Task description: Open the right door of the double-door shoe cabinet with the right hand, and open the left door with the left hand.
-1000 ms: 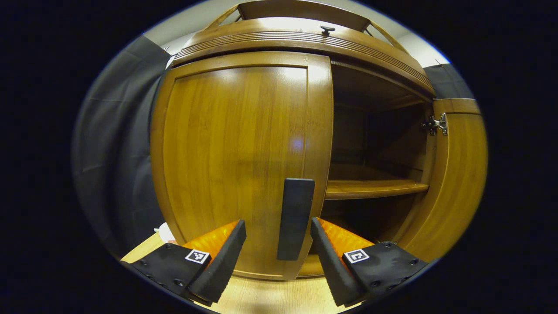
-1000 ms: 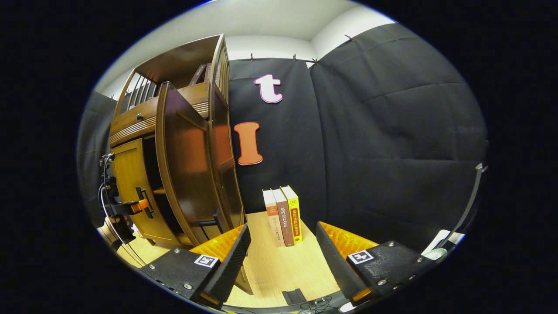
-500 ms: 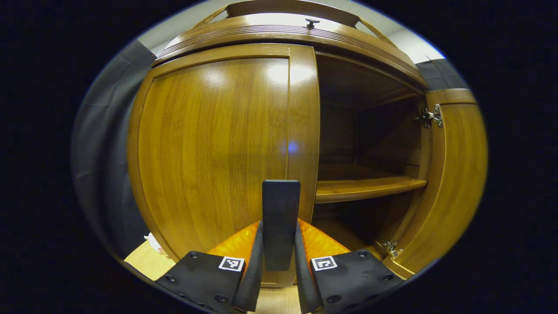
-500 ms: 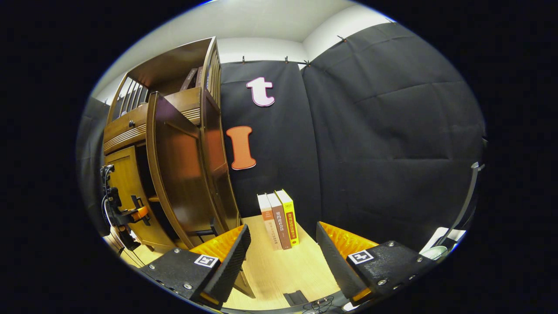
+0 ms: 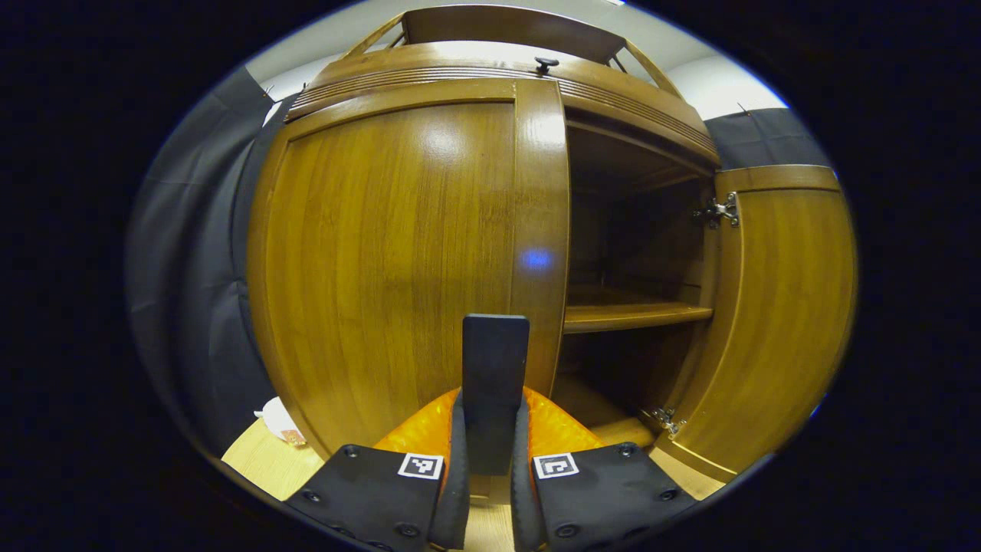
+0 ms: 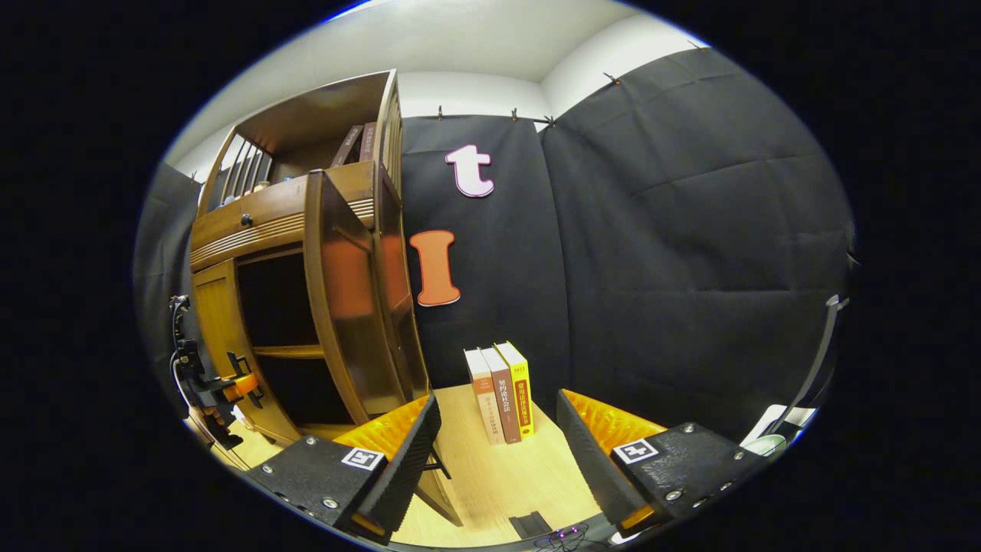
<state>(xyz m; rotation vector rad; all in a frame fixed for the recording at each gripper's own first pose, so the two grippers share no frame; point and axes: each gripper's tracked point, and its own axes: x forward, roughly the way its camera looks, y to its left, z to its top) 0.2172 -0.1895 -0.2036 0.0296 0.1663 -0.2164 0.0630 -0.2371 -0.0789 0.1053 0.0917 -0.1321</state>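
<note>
The tall brown wooden shoe cabinet [image 6: 253, 253] is shown on the pale wooden floor [image 6: 498, 468], its right door [image 5: 774, 307] swung wide and its left door [image 5: 398, 261] barely ajar. The left door's dark flat upright handle [image 5: 495, 383] is clamped by the left gripper [image 5: 487, 460]. The right gripper [image 6: 497, 452] is held with fingers apart near three upright books [image 6: 502, 391].

One cabinet [image 5: 429, 230] with two doors: one [image 5: 398, 261] at centre, one [image 5: 774, 307] at right. Two hinges [image 5: 719, 211] on the right door. Three books [image 6: 500, 392] stand at lower centre; perhaps two more [image 6: 354, 144] at upper left.
</note>
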